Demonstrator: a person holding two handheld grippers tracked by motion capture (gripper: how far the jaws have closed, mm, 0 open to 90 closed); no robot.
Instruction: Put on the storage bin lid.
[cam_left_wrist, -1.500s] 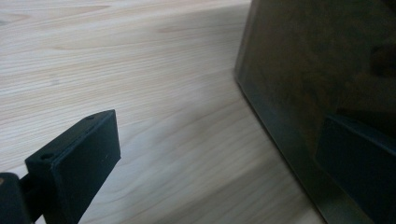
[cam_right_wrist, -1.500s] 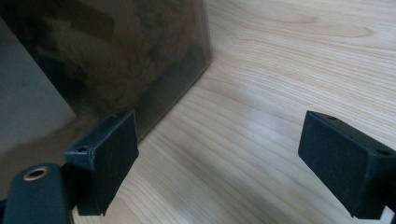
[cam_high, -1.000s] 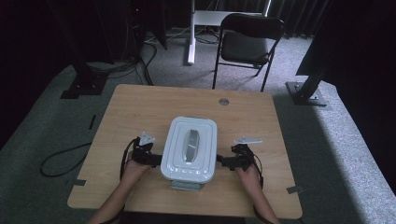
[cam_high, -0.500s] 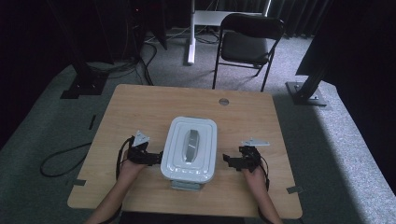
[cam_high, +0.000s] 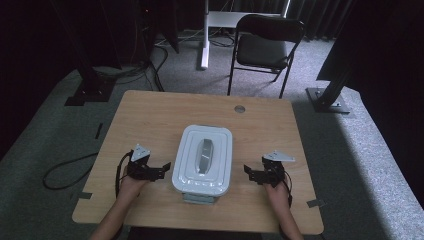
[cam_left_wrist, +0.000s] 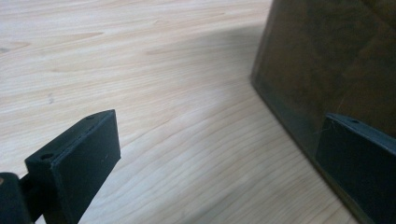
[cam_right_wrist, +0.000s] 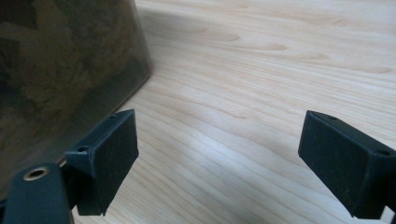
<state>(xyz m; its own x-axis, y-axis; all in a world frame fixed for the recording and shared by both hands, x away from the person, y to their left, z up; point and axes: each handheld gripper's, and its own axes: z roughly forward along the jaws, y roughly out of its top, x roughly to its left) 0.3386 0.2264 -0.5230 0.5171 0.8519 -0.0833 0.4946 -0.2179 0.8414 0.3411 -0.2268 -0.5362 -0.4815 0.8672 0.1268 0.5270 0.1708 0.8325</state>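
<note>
Where the box (cam_high: 202, 160) sits between them, both grippers gape empty. Its dark wall (cam_left_wrist: 327, 70) is cut off beside the left gripper (cam_high: 162, 167). The contents blur beside the right gripper (cam_high: 248, 172).

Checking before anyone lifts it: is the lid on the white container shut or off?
Shut. The lid sits flat and square on the container, its rim lined up all round. Whether it is latched cannot be told.

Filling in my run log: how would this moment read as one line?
left gripper: open, beside box, apart | right gripper: open, beside box, apart | lid: on | table: box centred
</note>
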